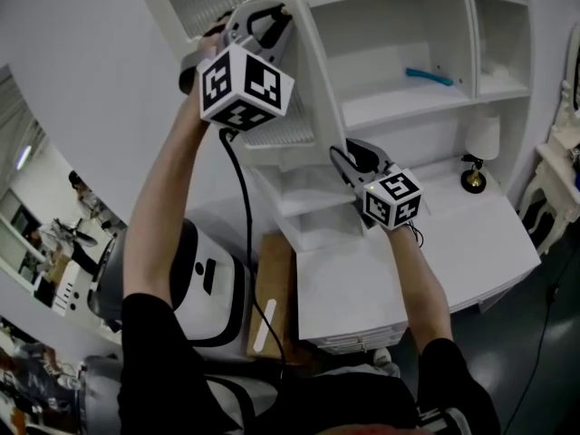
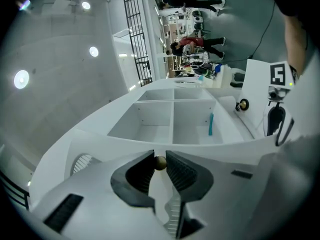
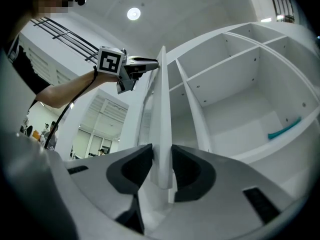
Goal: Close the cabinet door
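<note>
Head view — arms raised; left gripper (image 1: 270,18) jaws clenched on knob (image 2: 160,162), right gripper (image 1: 344,157) jaws pinching cabinet door (image 3: 162,134) edge

place: indoor lab hall | cues: white cabinet (image 1: 399,107), desk lamp (image 1: 481,150), people (image 2: 192,45) among cluttered equipment

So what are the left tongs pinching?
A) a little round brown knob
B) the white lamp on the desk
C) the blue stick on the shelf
A: in the left gripper view the left tongs are closed on a small round brown knob that sits on the cabinet door.
</note>
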